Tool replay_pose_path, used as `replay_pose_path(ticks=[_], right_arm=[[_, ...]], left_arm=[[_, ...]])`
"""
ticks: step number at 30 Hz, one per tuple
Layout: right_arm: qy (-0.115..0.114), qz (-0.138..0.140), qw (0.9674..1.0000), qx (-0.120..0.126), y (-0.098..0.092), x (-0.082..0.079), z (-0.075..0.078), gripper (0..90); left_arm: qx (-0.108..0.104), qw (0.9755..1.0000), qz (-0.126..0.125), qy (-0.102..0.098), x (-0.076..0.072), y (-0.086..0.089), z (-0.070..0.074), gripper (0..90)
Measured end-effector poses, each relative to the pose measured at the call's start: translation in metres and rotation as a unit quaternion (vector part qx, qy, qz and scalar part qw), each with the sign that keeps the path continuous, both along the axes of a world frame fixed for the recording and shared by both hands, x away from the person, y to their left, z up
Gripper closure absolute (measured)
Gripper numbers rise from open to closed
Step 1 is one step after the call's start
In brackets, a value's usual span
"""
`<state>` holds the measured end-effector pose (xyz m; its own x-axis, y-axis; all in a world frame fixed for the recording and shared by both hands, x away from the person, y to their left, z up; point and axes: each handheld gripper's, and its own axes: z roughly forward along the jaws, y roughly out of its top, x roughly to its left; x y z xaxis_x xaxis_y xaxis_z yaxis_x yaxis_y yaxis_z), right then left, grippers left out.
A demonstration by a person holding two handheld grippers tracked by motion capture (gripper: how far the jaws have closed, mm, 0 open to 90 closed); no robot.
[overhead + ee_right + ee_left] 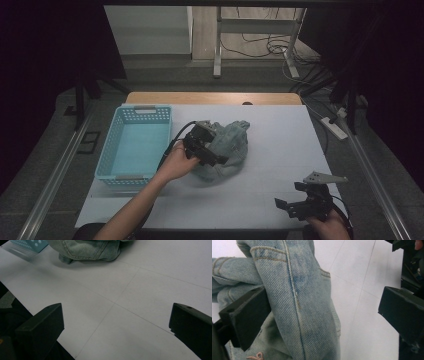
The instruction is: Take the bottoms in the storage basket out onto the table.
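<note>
A crumpled pair of light-blue jeans [231, 142] lies in a heap at the middle of the white table cover. My left gripper [216, 152] is pressed into the heap's left side, held by a hand. In the left gripper view its jaws stand wide apart, open [319, 307], and a thick fold of the denim [297, 290] runs between them, resting against the left-hand jaw. My right gripper [290, 196] hovers low near the table's front right edge, away from the jeans. It is open [116, 320] over bare cover, with the jeans [87, 250] farther off.
A light-blue plastic basket [112, 145] stands at the table's left, close beside the jeans, and its corner [32, 243] shows in the right gripper view. White cover [280, 135] stretches to the right of the heap. The cover's front edge [37, 315] runs close to the right gripper.
</note>
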<state>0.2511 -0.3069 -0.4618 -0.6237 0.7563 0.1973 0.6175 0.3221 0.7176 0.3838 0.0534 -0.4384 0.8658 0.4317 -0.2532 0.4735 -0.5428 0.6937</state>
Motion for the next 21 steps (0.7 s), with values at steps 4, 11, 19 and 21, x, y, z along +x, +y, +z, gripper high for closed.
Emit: replay_pose_path(ticks=[4,11,19,21], right_arm=[[0.000,0.000,1.0000,0.000,0.000,0.000,0.000,0.0],[0.000,0.000,1.0000,0.000,0.000,0.000,0.000,0.0],[0.002,0.001,1.0000,0.000,0.000,0.000,0.000,0.0],[0.001,0.000,1.0000,0.001,0.000,0.000,0.000,0.0]], left_arm=[[-0.006,0.9999,0.000,0.013,0.000,0.003,0.001,0.0],[-0.006,0.9999,-0.006,0.009,-0.004,0.007,0.003,0.0],[-0.007,1.0000,-0.004,0.002,-0.007,0.012,0.005,0.0],[-0.006,1.0000,-0.003,0.000,-0.007,0.013,0.005,0.0]])
